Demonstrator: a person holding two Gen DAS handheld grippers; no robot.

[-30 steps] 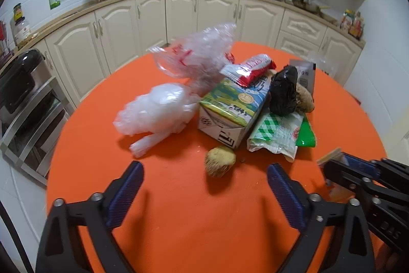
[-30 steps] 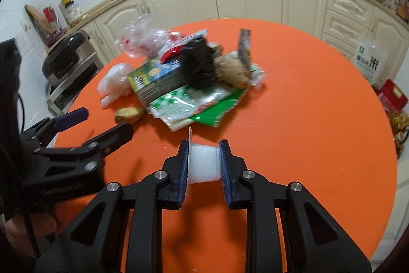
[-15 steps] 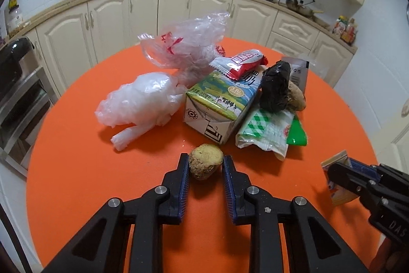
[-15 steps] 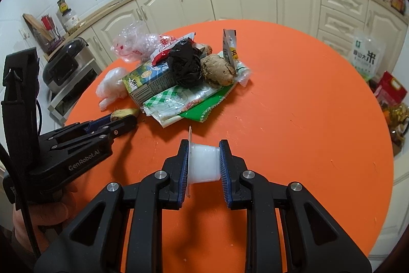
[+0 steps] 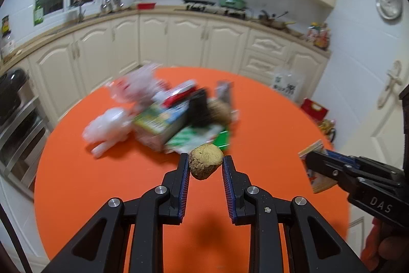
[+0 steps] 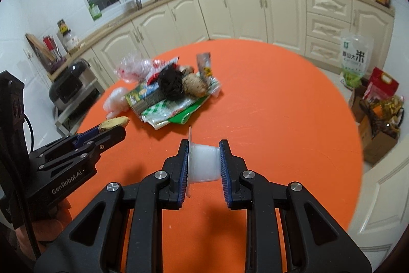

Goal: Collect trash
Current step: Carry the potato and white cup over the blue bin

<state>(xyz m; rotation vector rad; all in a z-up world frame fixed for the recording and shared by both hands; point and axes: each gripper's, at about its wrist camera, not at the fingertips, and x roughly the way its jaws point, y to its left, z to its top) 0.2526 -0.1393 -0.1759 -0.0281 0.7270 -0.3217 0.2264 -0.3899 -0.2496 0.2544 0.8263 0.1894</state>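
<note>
**Both grippers lifted off the orange table, each holding a piece of trash**

A yellowish-brown lump, rough and rounded, is pinched between the blue pads of the left gripper and is held above the orange table, its shadow seen on the cloth below. A small white plastic cup, lying on its side with a peeled foil lid at its left end, is clamped between the pads of the right gripper. Both grippers are angled downward over the near edge of the table, the left one to the left of the right one; each is seen from the side in the other's view. A hand in an orange sleeve is partly seen beneath each.

Beyond the lump, toward the far left of the table, the trash pile is left: a green-and-white carton, a crumpled black bag, a brown lump, clear plastic bags and green-checked wrappers. In the left wrist view the pile is smeared by motion blur, so labels cannot be read. What the lump is made of cannot be told. The right gripper's load is seen there only as a cut-off printed edge.

A second earlier, the left jaws were spread wide with the lump resting on the table near the pile; the lump is now gripped and raised. The cup was already held.
</note>
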